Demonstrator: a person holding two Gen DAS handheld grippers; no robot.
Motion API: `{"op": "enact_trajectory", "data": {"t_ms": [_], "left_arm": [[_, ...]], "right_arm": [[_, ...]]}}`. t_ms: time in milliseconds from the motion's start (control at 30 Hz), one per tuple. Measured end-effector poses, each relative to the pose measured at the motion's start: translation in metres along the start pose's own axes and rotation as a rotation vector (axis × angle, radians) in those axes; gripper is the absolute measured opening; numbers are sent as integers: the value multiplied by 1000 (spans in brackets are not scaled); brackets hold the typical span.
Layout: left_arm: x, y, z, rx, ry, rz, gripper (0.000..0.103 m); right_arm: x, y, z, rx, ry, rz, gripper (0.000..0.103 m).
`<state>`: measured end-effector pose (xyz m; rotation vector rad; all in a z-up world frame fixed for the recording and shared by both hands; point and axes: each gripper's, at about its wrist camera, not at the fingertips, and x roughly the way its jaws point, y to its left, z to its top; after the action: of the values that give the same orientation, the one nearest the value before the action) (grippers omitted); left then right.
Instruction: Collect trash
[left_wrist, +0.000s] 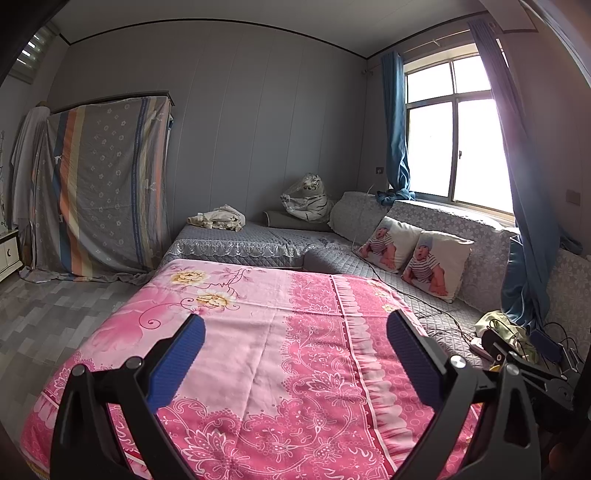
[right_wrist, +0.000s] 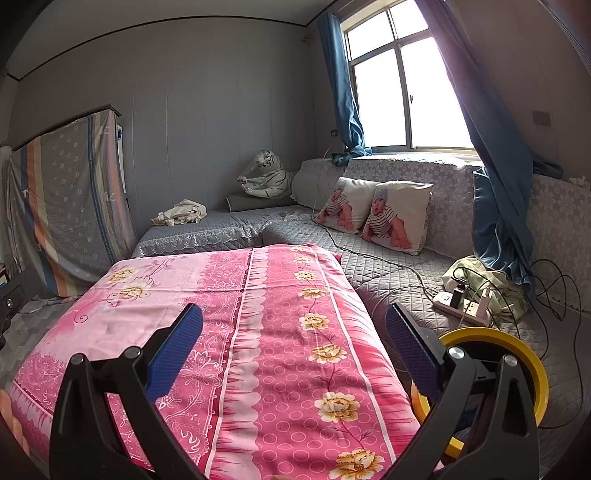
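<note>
Right wrist view: no trash to be made out on the pink floral cloth (right_wrist: 236, 332), which lies flat and bare over a worktop between both grippers. Nearest candidate for a bin: yellow-rimmed round thing (right_wrist: 517, 354), near right, just behind the right gripper (right_wrist: 293, 334); contents too dark and too hidden to tell. Jaws of right gripper spread wide, holding nothing. Left gripper (left_wrist: 295, 338) likewise: jaws wide apart, nothing between the blue pads, cloth visible through the gap.

Step in hand, as a judgement: fits either a search for trash with none yet found, or a cloth already cleared into the yellow thing. No settling that from one moment. Any pick from such soft cloth would call for a low, level approach and a pinch clear of the fabric, lest the cloth be dragged up too.

Outward: grey quilted sofa (right_wrist: 399, 266) beyond and to the right, two baby-print cushions (right_wrist: 373, 210) against its back, a cable trailing across the seat to a power strip (right_wrist: 461, 308) with plugs, beside a crumpled green cloth (right_wrist: 469, 269). Far left of the sofa: crumpled cream cloth (right_wrist: 181, 216), toy white tiger (right_wrist: 266, 177). Bright window (right_wrist: 399, 88) with blue curtains far right; striped sheet (right_wrist: 70, 199) draped over furniture far left; grey tiled floor (left_wrist: 62, 314).
</note>
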<state>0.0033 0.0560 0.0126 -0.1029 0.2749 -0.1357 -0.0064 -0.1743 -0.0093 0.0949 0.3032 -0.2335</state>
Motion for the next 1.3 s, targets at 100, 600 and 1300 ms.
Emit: {"op": "enact_trajectory", "data": {"t_ms": [100, 600, 1300], "left_arm": [[-1, 0, -1, -1, 2, -1, 95], [3, -3, -4, 2, 10, -8, 95], [7, -4, -6, -1, 23, -15, 95]], "right_arm": [[1, 0, 0, 1, 6, 2, 95], [2, 1, -2, 4, 16, 1, 95], [4, -1, -2, 11, 29, -1, 95]]}}
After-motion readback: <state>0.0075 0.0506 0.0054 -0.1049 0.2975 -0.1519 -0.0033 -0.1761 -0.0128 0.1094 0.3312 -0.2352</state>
